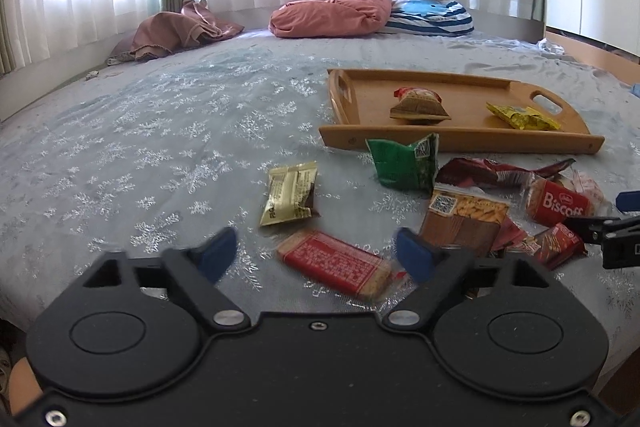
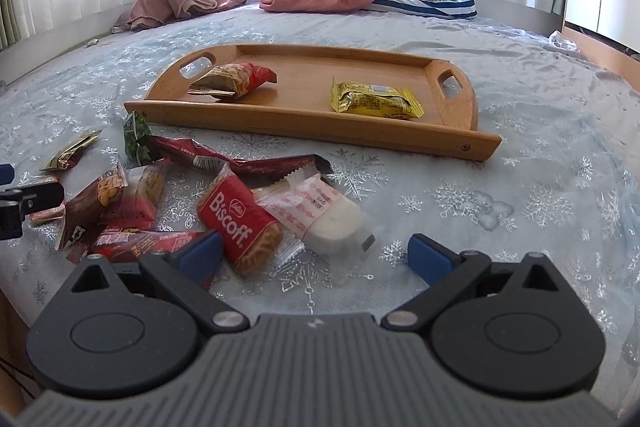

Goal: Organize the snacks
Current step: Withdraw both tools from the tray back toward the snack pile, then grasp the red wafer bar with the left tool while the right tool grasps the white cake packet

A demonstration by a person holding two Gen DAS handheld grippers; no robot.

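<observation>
snacks lie loose on the bed [image 1: 160, 131] before the tray [image 2: 304, 129]. left gripper [image 1: 316, 255] tilts down, jaws apart either side of a red bar [image 1: 336, 263], not pressing it; its long axis runs slantwise. right gripper [image 2: 314, 259] tilts down, jaws wide apart near the biscoff pack [image 2: 240, 223].

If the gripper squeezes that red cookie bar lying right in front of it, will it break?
Possibly. The red cookie bar looks like a flat, stiff biscuit in thin clear wrap, so hard squeezing might crack it. It seems light, and the shiny wrapper may slip. Lying flat, it shouldn't roll.
</observation>
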